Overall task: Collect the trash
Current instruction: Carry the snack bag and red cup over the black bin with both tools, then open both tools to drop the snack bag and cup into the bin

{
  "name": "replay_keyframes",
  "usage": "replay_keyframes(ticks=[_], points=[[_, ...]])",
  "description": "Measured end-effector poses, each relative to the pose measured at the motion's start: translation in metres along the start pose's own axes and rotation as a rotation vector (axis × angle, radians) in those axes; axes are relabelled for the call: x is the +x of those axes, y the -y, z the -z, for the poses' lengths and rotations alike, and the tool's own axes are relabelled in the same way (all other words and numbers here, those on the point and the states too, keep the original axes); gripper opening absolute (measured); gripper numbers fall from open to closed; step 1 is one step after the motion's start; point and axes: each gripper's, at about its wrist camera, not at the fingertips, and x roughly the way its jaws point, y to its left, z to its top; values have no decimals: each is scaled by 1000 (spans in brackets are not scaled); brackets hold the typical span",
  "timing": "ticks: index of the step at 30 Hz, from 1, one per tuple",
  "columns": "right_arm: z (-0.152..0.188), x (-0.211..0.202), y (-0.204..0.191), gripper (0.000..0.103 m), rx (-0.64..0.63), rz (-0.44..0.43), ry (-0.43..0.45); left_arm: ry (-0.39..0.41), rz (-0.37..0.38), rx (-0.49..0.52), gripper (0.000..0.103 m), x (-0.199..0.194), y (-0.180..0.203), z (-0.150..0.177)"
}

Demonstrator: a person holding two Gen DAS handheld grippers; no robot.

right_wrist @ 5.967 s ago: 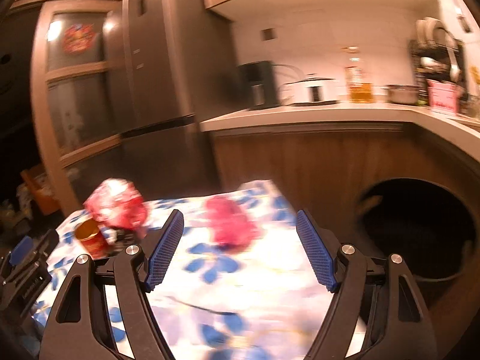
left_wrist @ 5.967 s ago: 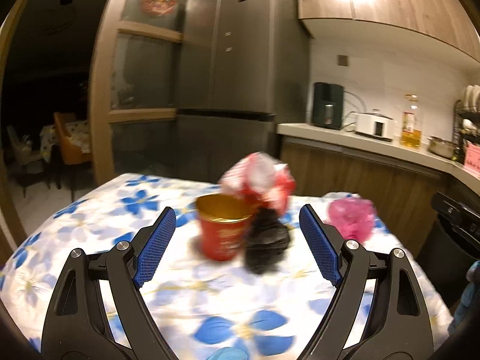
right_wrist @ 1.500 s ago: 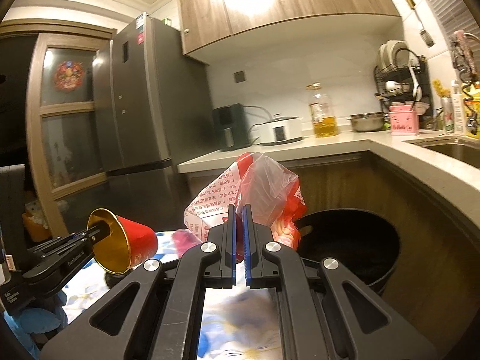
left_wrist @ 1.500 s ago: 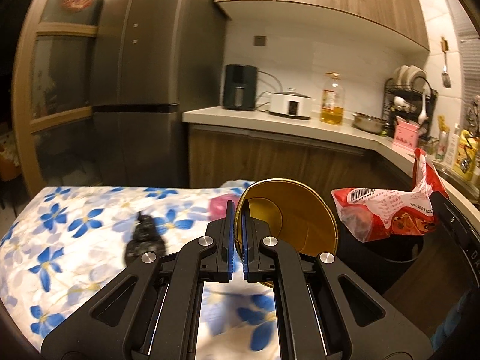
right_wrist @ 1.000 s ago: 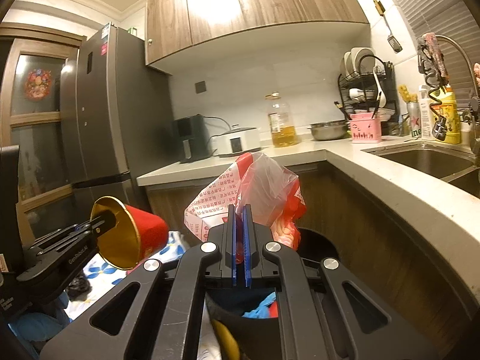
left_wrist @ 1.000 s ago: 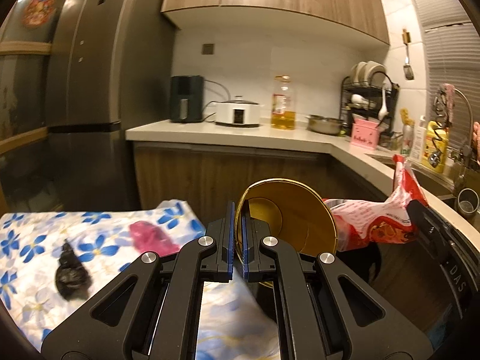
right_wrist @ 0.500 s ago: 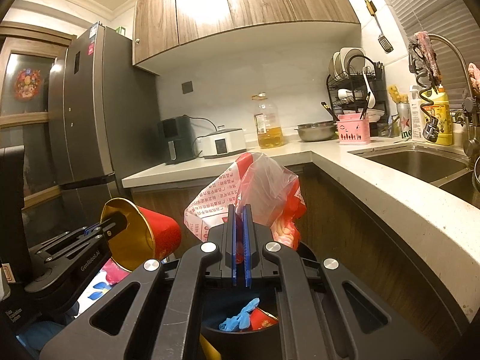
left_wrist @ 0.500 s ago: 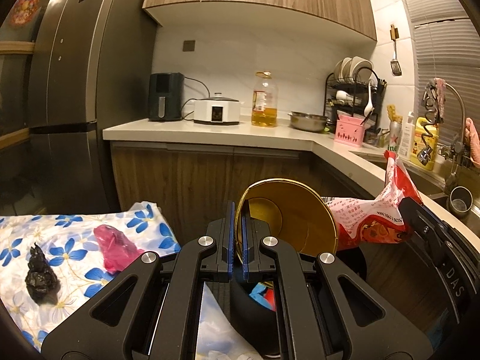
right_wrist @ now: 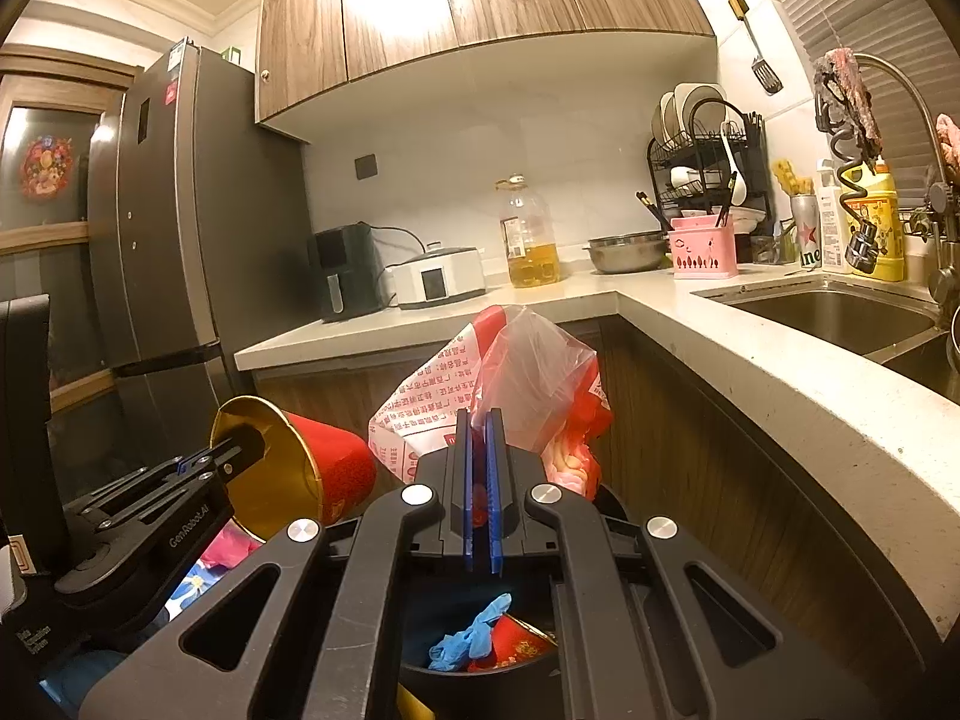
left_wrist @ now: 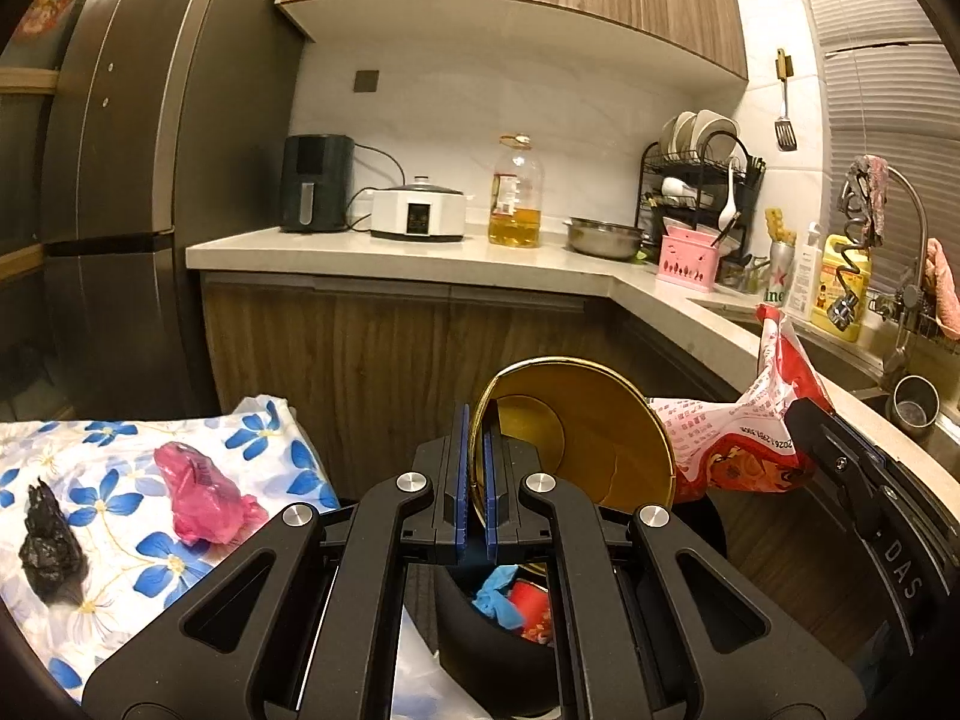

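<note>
Left wrist view shows the left tool clamped tight on the rim of a red cup with a gold lining, tipped so its mouth faces the camera. Below and just ahead sits the black bin, already holding a blue glove and some red scrap. At the right of this view the right tool comes in with a red-and-white bag, which hangs above the bin's far side.

Right wrist view confirms it: the right tool is pinched shut on the crumpled bag, the bin lies directly under the fingers, and the cup is held just to the left by the left tool.

Judging by this, the step in hand is the drop: both pieces appear carried over the bin and poised above it. The next move calls for opening each tool so the cup and bag fall inside; the cup seems nearer the bin's near edge, so a small reach forward first would be safer.

Two pieces are left on the flowered counter to the left: a pink wad and a black wad, well apart from the bin.
</note>
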Motion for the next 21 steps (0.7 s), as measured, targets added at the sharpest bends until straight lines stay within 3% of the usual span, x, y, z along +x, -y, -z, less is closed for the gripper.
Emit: replay_keyframes(ticks=[15, 21], points=[[6, 16, 6, 5, 7, 2, -45, -47, 54, -11, 4, 21, 4, 9], [10, 22, 11, 12, 23, 1, -67, -85, 81, -20, 9, 31, 4, 16]])
